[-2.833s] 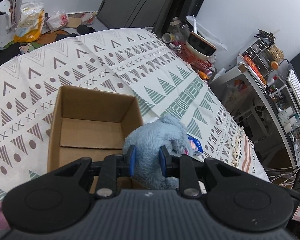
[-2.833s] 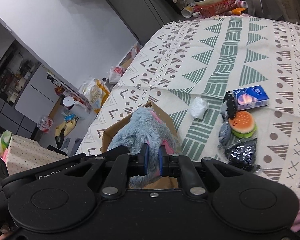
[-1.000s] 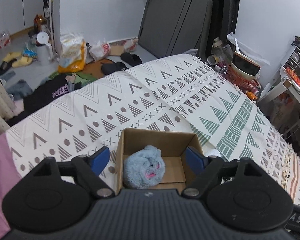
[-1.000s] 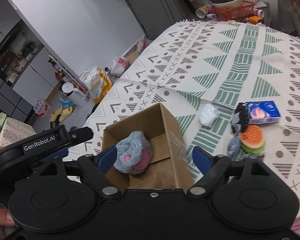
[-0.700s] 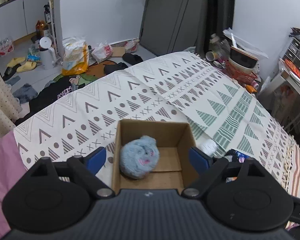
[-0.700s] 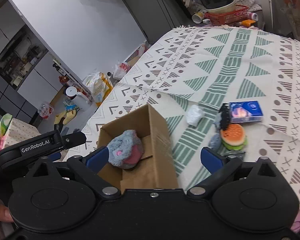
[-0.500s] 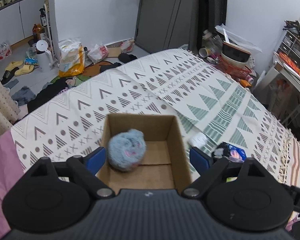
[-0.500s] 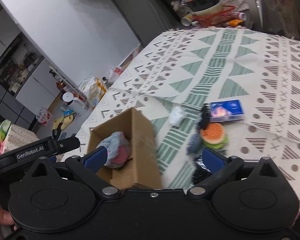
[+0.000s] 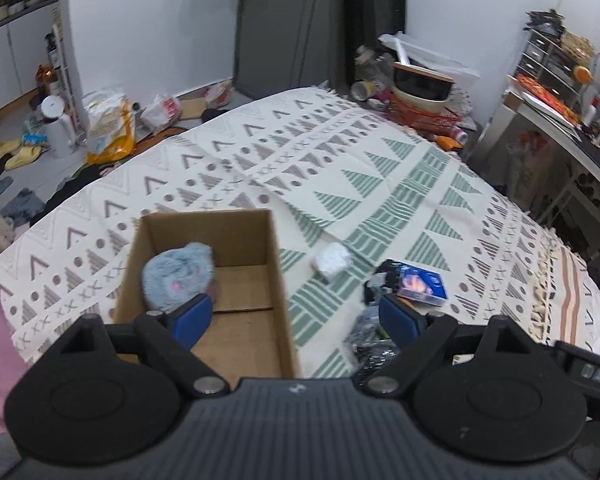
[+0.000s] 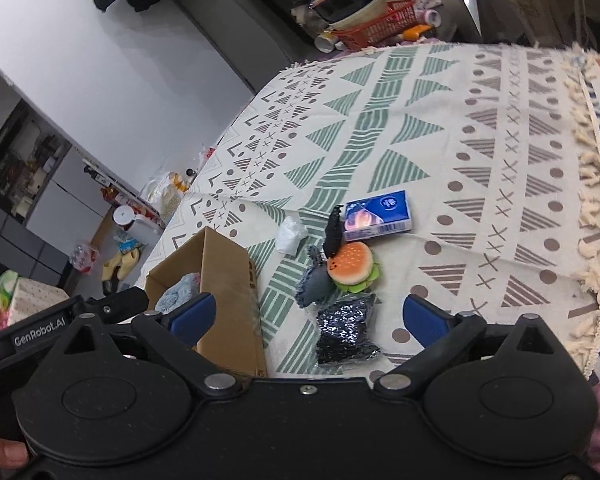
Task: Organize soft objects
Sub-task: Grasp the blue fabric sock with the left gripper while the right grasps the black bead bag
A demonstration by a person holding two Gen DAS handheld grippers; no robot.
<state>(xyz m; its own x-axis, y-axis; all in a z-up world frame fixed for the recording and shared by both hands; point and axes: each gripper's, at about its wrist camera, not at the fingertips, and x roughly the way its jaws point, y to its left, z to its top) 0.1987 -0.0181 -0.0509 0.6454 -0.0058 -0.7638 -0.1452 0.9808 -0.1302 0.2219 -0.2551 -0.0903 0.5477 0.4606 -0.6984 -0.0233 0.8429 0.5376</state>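
Now both tongs, left gripper [image 9: 294,318] and right gripper [image 10: 310,314], gape wide and empty; the plush toy [image 9: 179,276] sits inside the box [image 9: 278,280], lower left, burger toy [image 10: 350,266] just beside it on bare cloth

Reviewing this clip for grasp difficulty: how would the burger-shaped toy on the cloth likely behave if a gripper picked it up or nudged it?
The burger toy looks like squishy foam, so it probably compresses and is light. Lying flat on its green frill, it seems unlikely to roll. It touches the grey fabric piece, which a nudge might drag along.
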